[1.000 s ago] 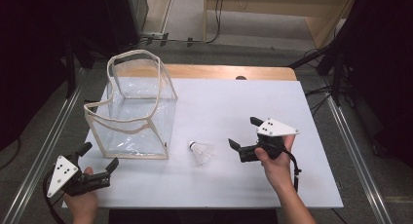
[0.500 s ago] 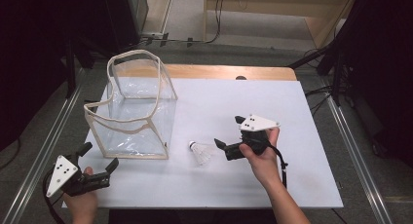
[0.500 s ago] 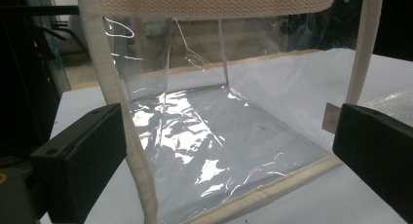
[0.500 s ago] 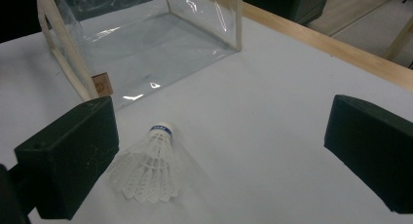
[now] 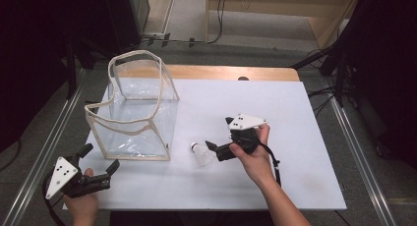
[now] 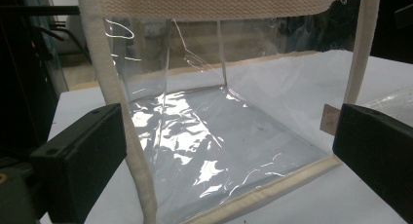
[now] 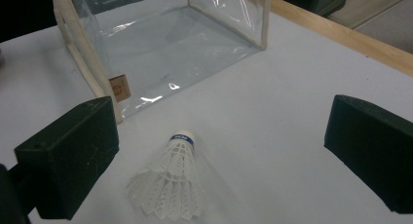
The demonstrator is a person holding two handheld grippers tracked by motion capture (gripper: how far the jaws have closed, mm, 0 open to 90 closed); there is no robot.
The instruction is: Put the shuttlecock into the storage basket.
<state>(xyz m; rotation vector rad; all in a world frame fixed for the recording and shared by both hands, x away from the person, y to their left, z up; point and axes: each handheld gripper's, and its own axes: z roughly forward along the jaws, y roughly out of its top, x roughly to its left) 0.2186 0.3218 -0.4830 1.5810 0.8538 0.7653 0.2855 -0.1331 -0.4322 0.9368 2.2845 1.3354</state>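
Shuttlecock (image 5: 200, 154) is lying beside the clear bag (image 5: 135, 113) while you are bringing your right gripper (image 5: 216, 136) in, jaws spread to straddle it (image 7: 170, 182), and your left gripper (image 6: 224, 136) is waiting agape facing the bag.

White table (image 5: 295, 103) w/ wood edge; grey floor (image 5: 196, 19), dark surrounds.
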